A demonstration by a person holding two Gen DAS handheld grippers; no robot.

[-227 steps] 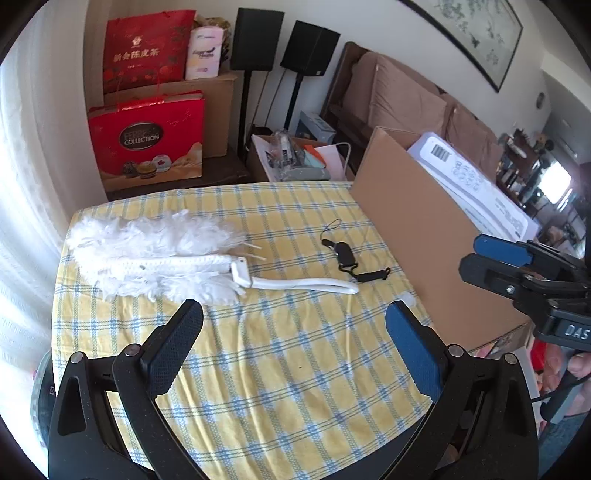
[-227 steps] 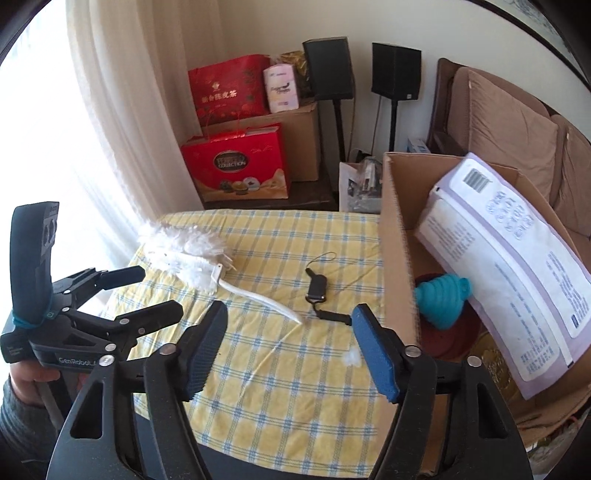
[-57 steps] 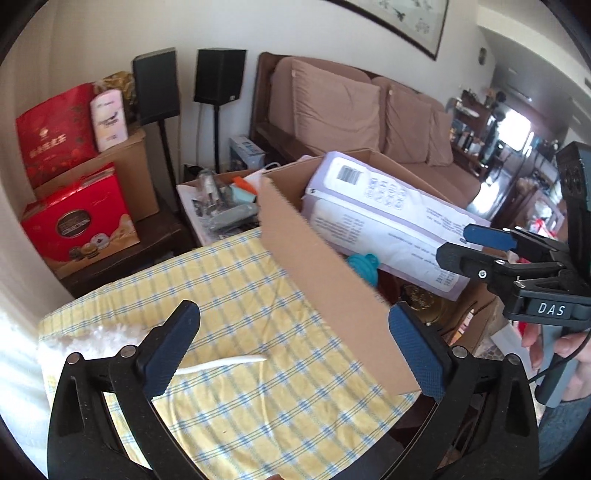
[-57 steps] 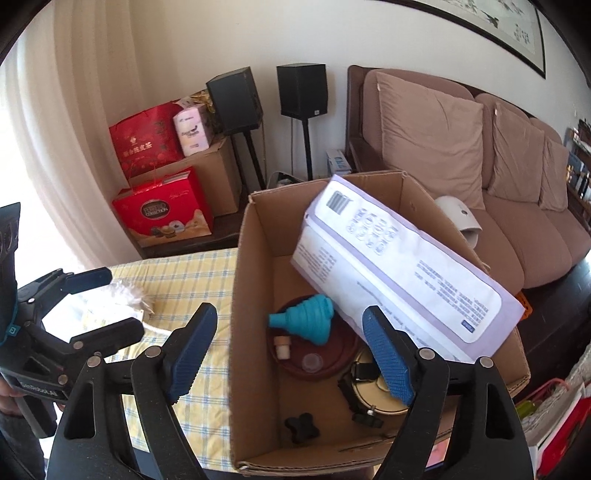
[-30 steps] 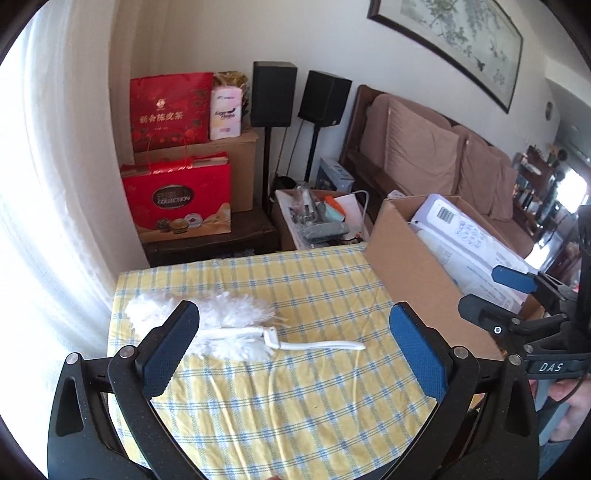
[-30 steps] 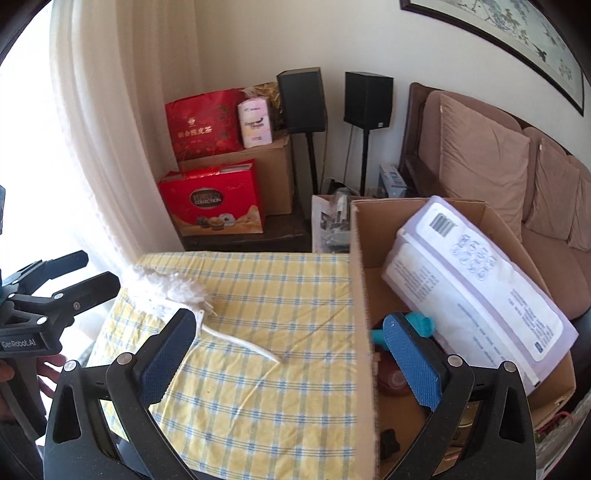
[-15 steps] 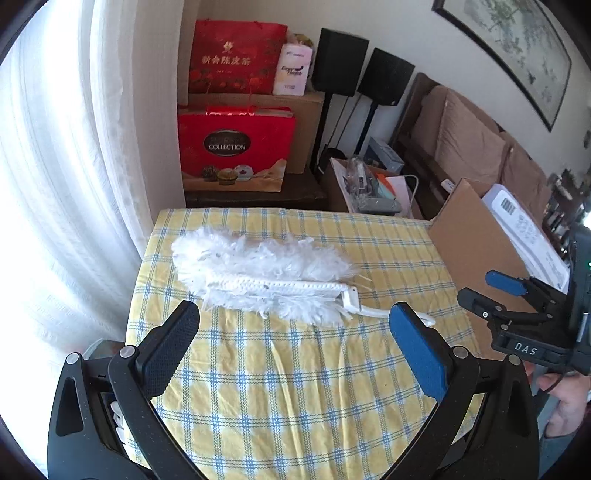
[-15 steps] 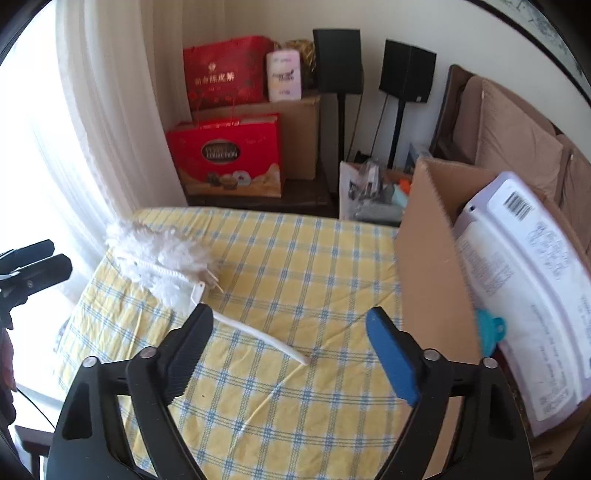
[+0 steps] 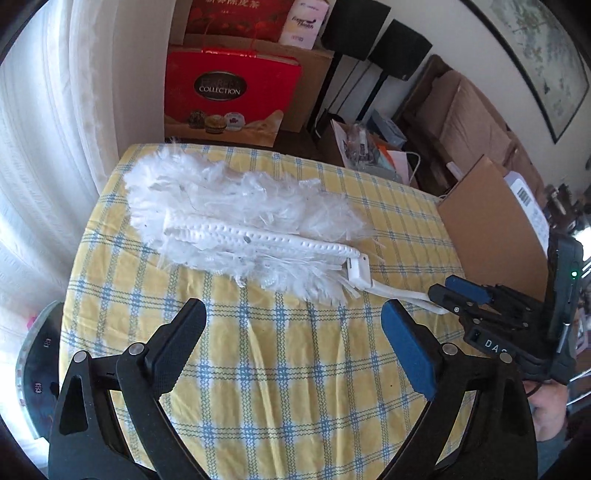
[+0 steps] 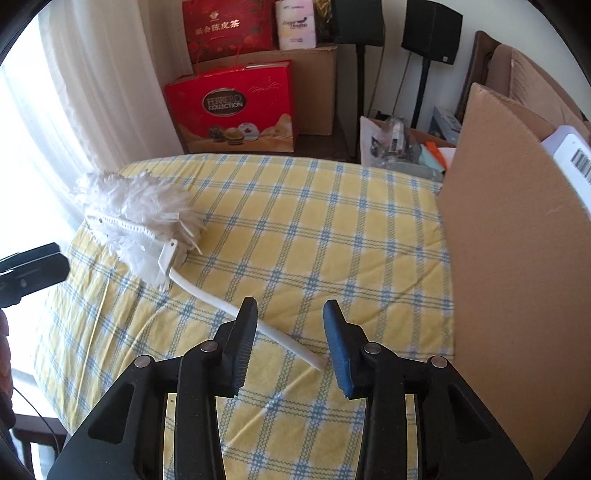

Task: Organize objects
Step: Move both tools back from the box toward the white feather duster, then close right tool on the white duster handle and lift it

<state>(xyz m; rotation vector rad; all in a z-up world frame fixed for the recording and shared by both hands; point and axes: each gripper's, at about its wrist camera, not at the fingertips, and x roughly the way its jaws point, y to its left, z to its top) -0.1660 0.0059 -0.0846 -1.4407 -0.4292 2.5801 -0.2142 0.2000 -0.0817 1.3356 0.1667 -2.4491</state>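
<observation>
On the worktop, covered by a soft yellow cloth checked with blue lines, lies one duster: a fluffy white head of loose fibres around a dimpled white strip, joined by a small square clip to a thin, smooth, slightly curved white plastic handle. The right hand-held gripper, black with ribbed blue pads, has its jaws closing with the handle's tip between them, not yet pressed. The left hand-held gripper hangs over bare cloth short of the fluffy head, its jaws wide but closing, with nothing between them. One plain brown cardboard box stands at the worktop's right edge, its flat stiff wall upright. Behind the worktop are two glossy red gift bags and two black box-shaped speakers.
</observation>
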